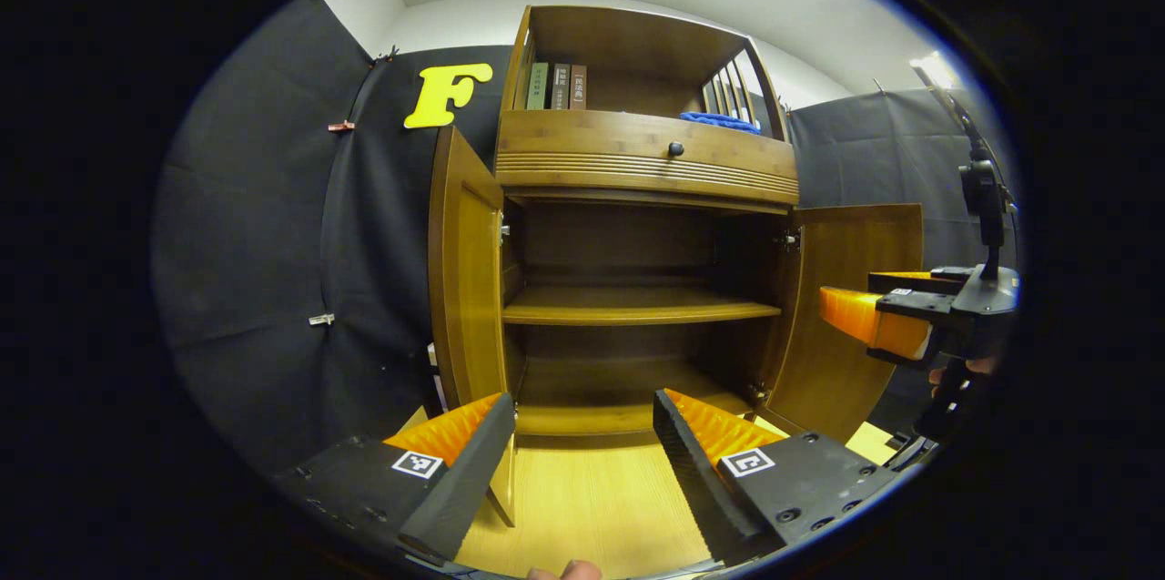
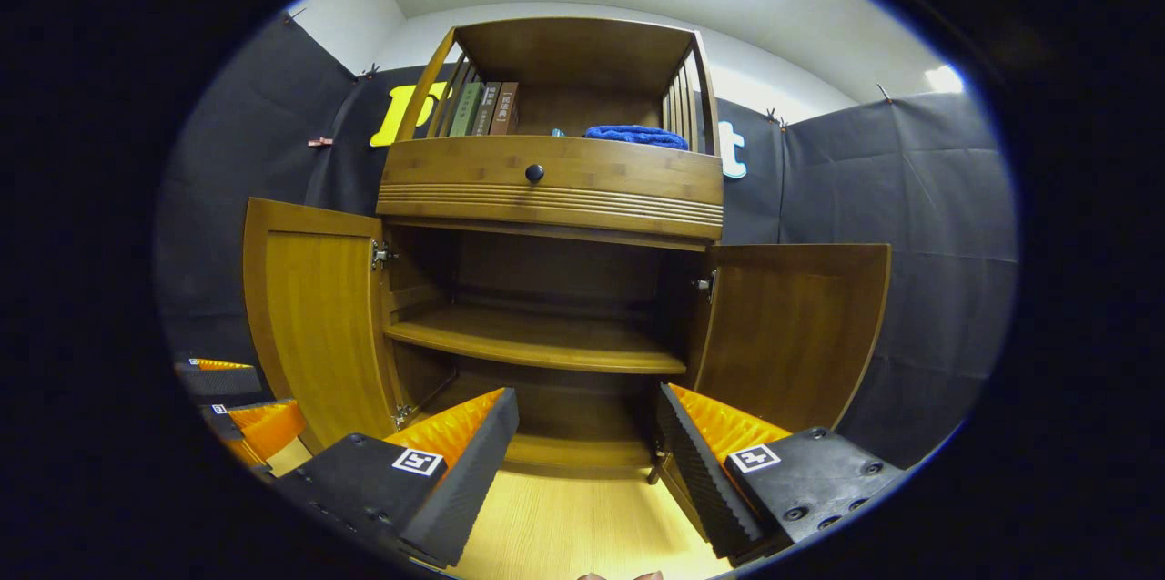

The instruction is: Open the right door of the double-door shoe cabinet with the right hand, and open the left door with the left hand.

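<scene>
Gripper left [image 1: 582, 434] and right gripper [image 2: 587, 434] are both released; left door [image 1: 469, 289] and right door [image 2: 787, 334] stand wide open, so we should withdraw straight back, touching neither door

**Shoe cabinet with both doors open**

A wooden shoe cabinet [image 1: 637, 170] stands ahead. Its left door [image 1: 466, 270] and right door [image 1: 851, 307] are both swung wide, showing a bare inner shelf [image 1: 637, 307]. Books [image 1: 557, 86] and a blue cloth [image 1: 719, 120] sit in the top compartment. The left gripper [image 1: 582, 425] holds its fingers spread apart, gripping nothing. The right gripper [image 1: 874, 320] hovers just beside the right door.
</scene>
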The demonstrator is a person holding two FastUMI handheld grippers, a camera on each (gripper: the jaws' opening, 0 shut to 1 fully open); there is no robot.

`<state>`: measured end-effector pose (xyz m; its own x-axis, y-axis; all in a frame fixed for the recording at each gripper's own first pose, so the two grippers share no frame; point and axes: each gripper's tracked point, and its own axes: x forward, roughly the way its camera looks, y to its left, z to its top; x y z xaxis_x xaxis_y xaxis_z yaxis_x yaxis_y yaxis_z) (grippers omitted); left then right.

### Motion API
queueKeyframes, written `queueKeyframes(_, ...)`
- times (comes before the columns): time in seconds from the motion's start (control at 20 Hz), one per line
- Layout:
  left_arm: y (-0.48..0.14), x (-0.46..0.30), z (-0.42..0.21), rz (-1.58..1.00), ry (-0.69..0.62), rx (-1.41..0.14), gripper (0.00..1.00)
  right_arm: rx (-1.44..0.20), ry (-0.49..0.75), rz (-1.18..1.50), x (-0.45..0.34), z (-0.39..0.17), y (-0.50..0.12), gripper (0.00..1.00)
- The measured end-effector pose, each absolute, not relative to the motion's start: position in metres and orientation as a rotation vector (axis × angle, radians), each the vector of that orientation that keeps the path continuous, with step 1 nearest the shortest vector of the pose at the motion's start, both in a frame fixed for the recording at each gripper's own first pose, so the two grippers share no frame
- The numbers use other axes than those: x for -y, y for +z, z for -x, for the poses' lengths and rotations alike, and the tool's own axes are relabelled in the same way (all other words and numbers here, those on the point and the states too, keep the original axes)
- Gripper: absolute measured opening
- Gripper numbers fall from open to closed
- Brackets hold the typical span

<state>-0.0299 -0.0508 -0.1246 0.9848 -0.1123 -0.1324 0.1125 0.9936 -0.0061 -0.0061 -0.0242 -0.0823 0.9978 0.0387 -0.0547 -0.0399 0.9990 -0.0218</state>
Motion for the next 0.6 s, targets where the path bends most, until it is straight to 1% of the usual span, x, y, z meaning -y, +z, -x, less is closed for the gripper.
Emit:
queueKeyframes(0.1,-0.1236,0.0505,0.0308,-0.003,-0.112,-0.13,0.94,-0.055,0.041,0.026,0.0235,0.0066,-0.082,0.96)
queueKeyframes(0.15,-0.1234,0.0505,0.031,-0.004,-0.114,-0.129,0.94,-0.054,0.041,0.027,0.0241,0.0071,-0.0813,0.98)
queueKeyframes(0.25,-0.1233,0.0529,0.0311,0.0,-0.122,-0.131,0.94,-0.051,0.043,0.029,0.0223,0.0064,-0.079,0.98)
queueKeyframes(0.3,-0.1228,0.0543,0.0315,0.002,-0.128,-0.133,0.95,-0.051,0.044,0.031,0.0216,0.0057,-0.0785,0.96)
queueKeyframes(0.4,-0.1236,0.0552,0.0335,0.002,-0.133,-0.134,0.95,-0.05,0.045,0.034,0.0195,0.0044,-0.0768,0.96)
queueKeyframes(0.45,-0.1233,0.0553,0.0345,0.0,-0.135,-0.135,0.95,-0.049,0.046,0.031,0.0188,0.004,-0.0762,0.98)
queueKeyframes(0.5,-0.1242,0.0565,0.0355,-0.001,-0.14,-0.136,0.95,-0.048,0.048,0.028,0.0173,0.0039,-0.0759,0.96)
queueKeyframes(0.6,-0.1256,0.0579,0.0369,-0.004,-0.147,-0.139,0.94,-0.051,0.055,0.029,0.0144,0.0033,-0.0754,0.96)
